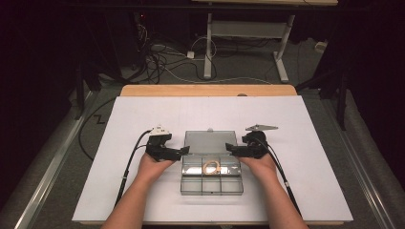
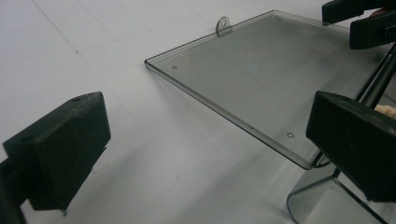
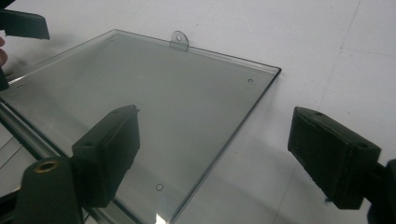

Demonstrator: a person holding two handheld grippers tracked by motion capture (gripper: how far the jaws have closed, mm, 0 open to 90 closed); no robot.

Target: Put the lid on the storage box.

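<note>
Box (image 1: 211, 186) mid-table (image 1: 143, 114), lid (image 1: 210, 141) flat behind it; ring (image 1: 211, 167), probably, in middle compartment

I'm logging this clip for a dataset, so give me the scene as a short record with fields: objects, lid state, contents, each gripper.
box: clear compartment box, centre of white table
lid: lid open, laid back flat away from the person
contents: coiled ring-like item in a middle compartment
left hand-held gripper: jaws open, at the lid's left edge, pads not pressing
right hand-held gripper: jaws open, straddling the lid's right edge, pads not pressing
</note>
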